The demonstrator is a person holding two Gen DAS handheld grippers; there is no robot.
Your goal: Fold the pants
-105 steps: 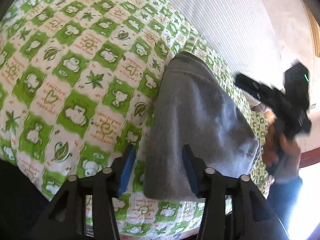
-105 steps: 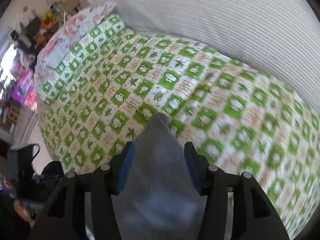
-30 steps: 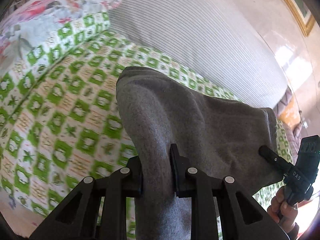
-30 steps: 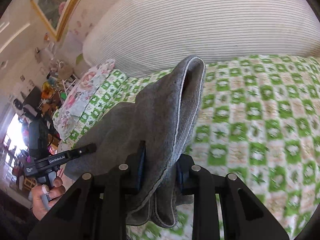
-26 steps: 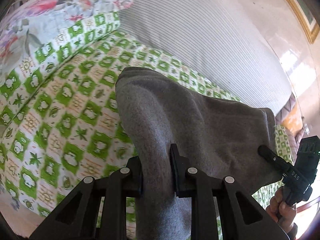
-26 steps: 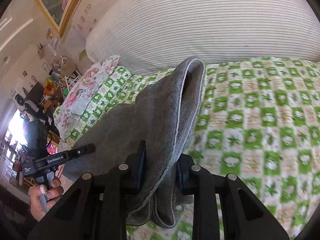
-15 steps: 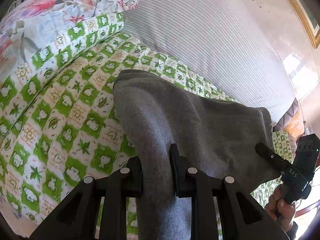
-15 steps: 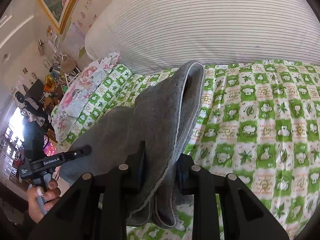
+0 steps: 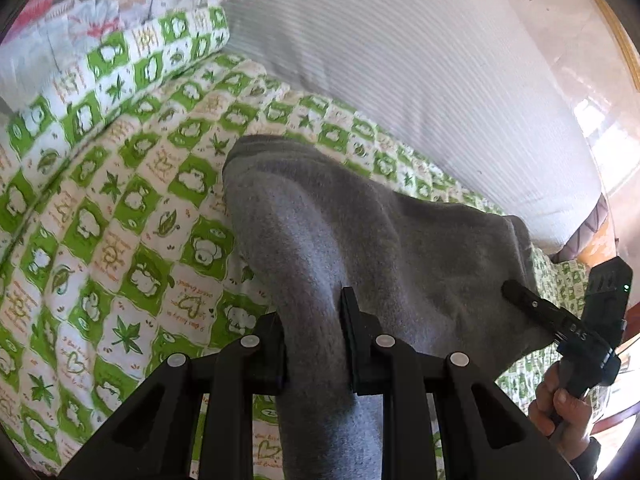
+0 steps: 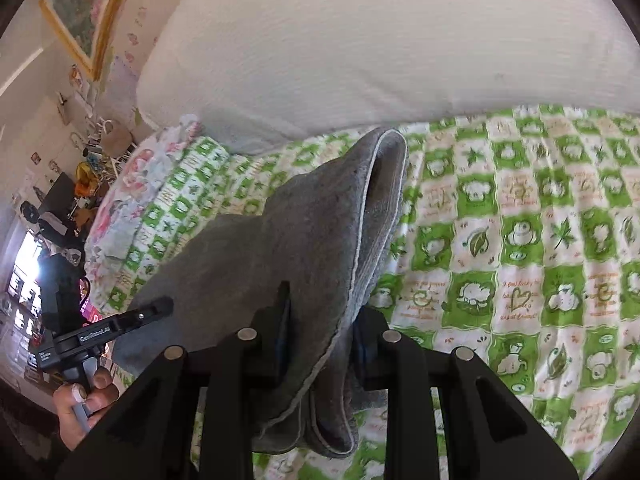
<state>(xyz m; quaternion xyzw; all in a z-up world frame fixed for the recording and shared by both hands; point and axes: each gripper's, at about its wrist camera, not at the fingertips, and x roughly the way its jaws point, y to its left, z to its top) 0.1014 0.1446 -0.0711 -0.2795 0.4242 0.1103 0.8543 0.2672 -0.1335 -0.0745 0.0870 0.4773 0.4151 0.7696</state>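
The grey fleece pants [image 9: 360, 236] hang stretched between my two grippers above a bed with a green and white checked cover [image 9: 120, 208]. My left gripper [image 9: 312, 312] is shut on one edge of the pants; the far end rests on the cover. My right gripper [image 10: 320, 312] is shut on the other edge, where the folded pants [image 10: 312, 232] show a pale seam. Each gripper shows in the other's view: the right gripper [image 9: 520, 296] at the cloth's right edge, the left gripper [image 10: 160, 308] at its left edge.
A large white striped bolster [image 9: 420, 72] lies along the back of the bed [image 10: 540, 240]. A floral pillow [image 10: 132, 196] sits at the bed's left end. Cluttered shelves [image 10: 80, 176] and a framed picture [image 10: 80, 8] stand beyond it.
Both grippers closed on the pants and lifted them off the bed. Over the last second they have moved lower and forward with the cloth, towards the cover.
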